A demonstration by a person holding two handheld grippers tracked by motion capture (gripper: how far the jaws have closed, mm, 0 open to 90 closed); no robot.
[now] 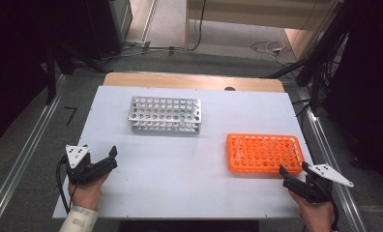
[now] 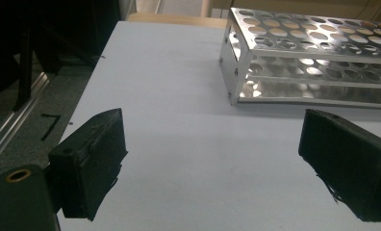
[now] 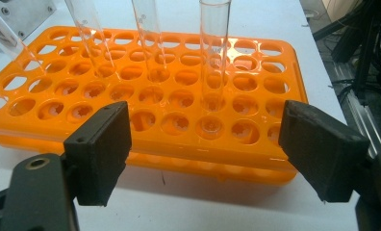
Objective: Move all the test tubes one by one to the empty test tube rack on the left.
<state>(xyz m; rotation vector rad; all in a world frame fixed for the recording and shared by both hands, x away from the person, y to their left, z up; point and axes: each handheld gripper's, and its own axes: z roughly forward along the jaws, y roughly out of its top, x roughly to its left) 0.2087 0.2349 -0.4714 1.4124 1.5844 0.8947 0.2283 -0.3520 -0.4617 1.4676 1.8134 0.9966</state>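
Left gripper (image 1: pixel 113 158): I see its jaws wide apart with nothing between them; it sits near the front left corner of the white surface (image 1: pixel 180 169).
Right gripper (image 1: pixel 292 173): I see its jaws wide apart too, holding nothing, at the front right corner, just before the orange rack (image 1: pixel 264 153).
Orange rack: it lies by the right edge; its far left part is cut off in the right gripper view.
Glass tubes (image 3: pixel 213 53): I count at least four standing in the orange rack, tops cut off; in the high view they are hard to make out.
Metal rack (image 1: pixel 165 114): toward the back edge, left of centre; whether its holes hold anything I cannot tell.
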